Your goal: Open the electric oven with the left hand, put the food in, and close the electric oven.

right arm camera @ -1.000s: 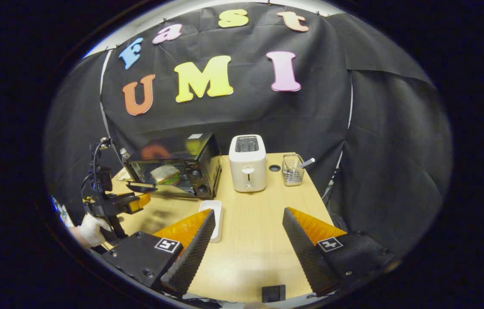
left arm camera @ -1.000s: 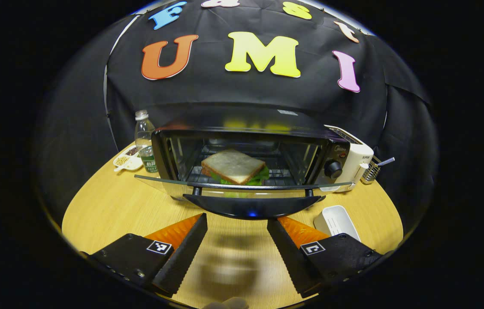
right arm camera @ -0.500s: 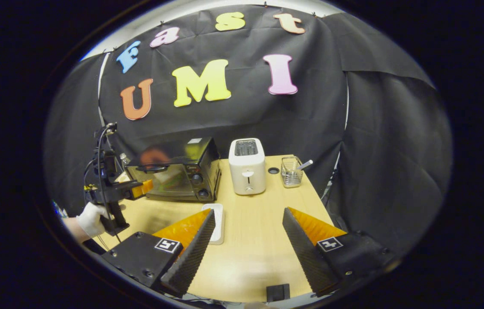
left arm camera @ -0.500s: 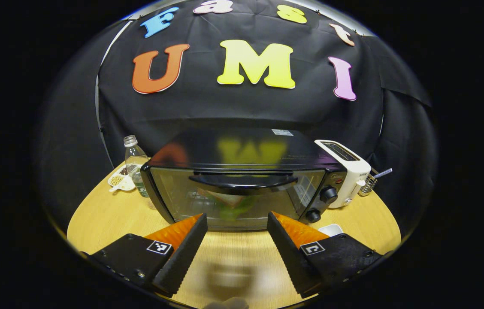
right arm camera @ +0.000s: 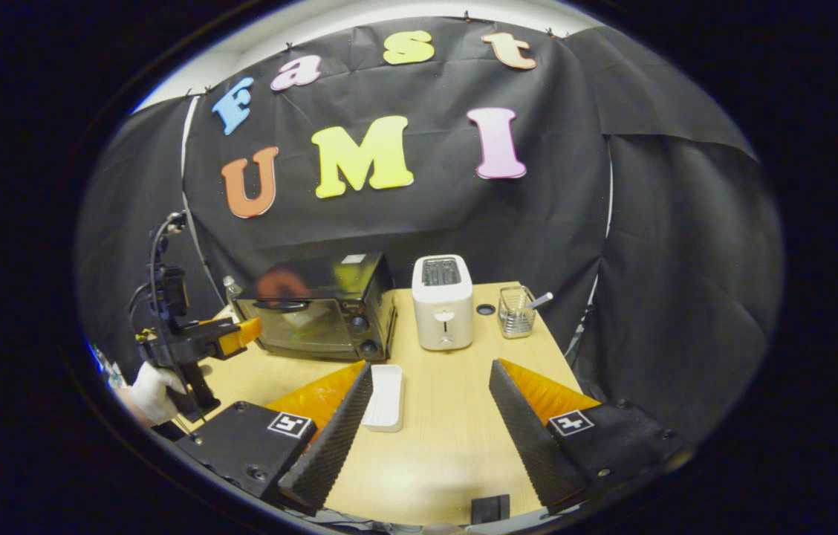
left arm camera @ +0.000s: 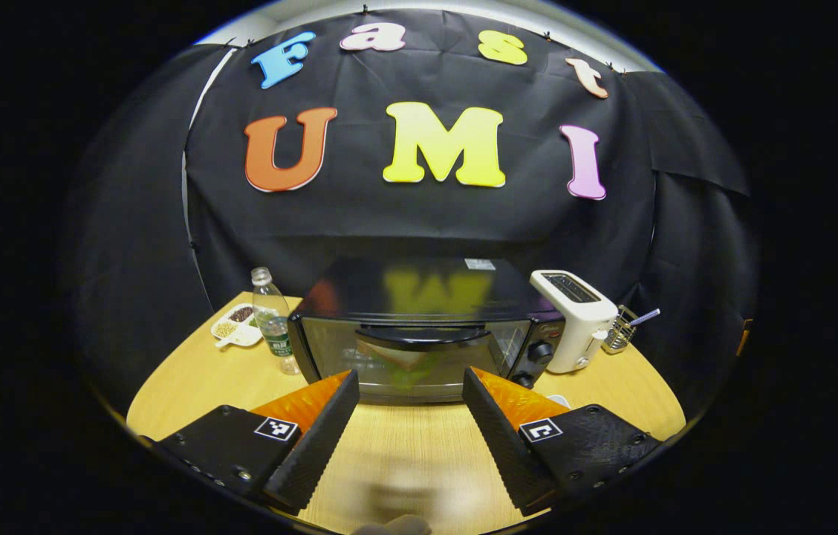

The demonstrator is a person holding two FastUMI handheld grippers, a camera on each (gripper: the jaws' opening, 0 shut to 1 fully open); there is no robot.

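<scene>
The black electric oven point(left arm camera: 419, 327) point(right arm camera: 319, 316) stands on the wooden table with its glass door shut. Behind the glass, the sandwich point(left arm camera: 397, 360) shows dimly. My left gripper point(left arm camera: 408, 386) is open and empty, a short way in front of the door and below its handle point(left arm camera: 423, 336). In the right gripper view that left gripper point(right arm camera: 241, 334) hovers at the oven's left front, held by a gloved hand point(right arm camera: 148, 386). My right gripper point(right arm camera: 430, 379) is open and empty over the table's near part, well back from the oven.
A white toaster point(left arm camera: 573, 316) point(right arm camera: 443, 301) stands right of the oven, with a wire holder point(right arm camera: 517, 312) beyond it. A water bottle point(left arm camera: 272, 321) and a small snack dish point(left arm camera: 235, 327) sit left of the oven. A white tray point(right arm camera: 383, 386) lies on the table point(right arm camera: 456, 438).
The oven door went from lying open to shut, with the sandwich left inside. My left gripper then drew back from the oven. The right gripper's view shifted a little.
</scene>
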